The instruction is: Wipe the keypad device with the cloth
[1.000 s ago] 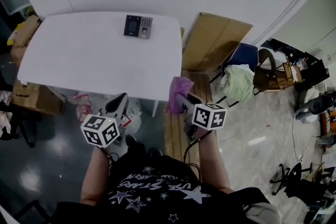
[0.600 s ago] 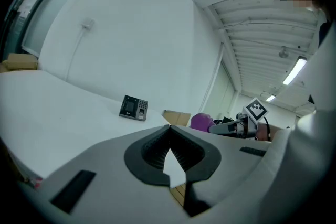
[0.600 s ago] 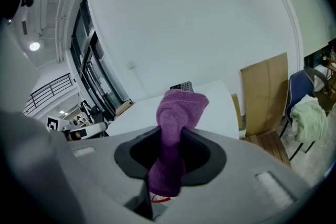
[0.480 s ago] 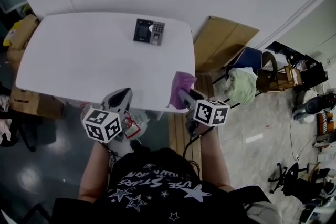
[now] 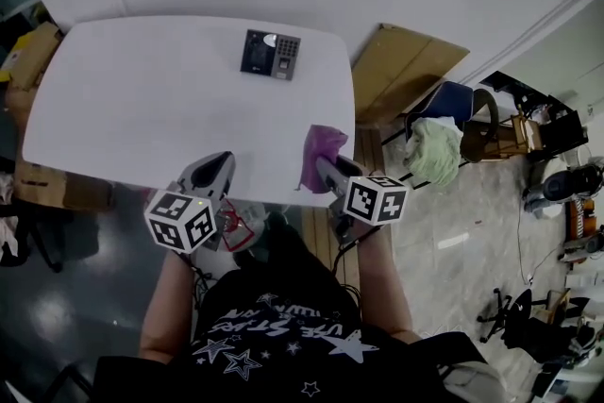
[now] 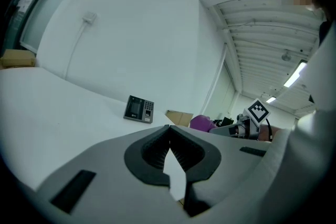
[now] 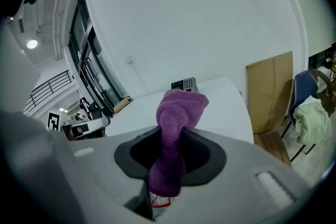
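The white counter is seen from above, and the keypad device lies flat on its far part, right of the middle and near the back edge — dark screen to the left, keys to the right. Nothing else is seen on the counter's top. The left tongs are held over the near edge of the counter, pointed toward the far side; in the left gripper view the two jaws are seen with their tips pressed together and nothing held between them. The right tongs are held by the near right corner of the counter, and a purple cloth is clamped between their jaws. In the right gripper view the cloth is seen bunched, with its upper end standing above the jaws and its lower end hanging below them. Whether the cloth touches the counter cannot be told. Both tongs are well apart from the keypad device, which is seen small and distant in each gripper view. To the right of the counter a flat cardboard sheet is leaned at the wall, and beyond it a blue chair is seen with a pale green fabric beside it.
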A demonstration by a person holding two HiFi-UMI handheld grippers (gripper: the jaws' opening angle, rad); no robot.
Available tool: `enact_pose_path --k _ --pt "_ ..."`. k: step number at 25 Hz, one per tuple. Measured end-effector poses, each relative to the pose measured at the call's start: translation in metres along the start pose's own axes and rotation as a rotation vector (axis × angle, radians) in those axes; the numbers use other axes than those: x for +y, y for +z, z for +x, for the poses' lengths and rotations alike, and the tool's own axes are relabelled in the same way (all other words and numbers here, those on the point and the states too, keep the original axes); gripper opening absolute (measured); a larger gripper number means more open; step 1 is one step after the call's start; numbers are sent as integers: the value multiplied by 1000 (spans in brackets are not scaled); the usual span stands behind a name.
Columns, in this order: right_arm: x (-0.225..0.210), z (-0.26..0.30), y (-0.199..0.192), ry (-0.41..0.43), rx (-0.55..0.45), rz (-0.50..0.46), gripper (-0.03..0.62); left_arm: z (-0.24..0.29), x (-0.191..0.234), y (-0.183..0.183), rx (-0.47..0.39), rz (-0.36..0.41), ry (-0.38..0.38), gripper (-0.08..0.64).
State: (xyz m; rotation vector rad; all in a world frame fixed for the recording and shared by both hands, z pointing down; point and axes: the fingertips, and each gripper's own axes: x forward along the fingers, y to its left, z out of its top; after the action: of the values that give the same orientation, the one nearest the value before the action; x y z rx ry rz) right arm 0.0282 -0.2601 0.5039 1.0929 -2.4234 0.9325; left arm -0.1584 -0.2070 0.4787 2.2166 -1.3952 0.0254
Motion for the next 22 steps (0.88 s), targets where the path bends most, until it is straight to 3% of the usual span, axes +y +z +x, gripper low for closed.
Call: enact_pose_path --k 22 --pt "-25 116 98 161 52 -64 98 83 57 55 -26 -20 132 9"
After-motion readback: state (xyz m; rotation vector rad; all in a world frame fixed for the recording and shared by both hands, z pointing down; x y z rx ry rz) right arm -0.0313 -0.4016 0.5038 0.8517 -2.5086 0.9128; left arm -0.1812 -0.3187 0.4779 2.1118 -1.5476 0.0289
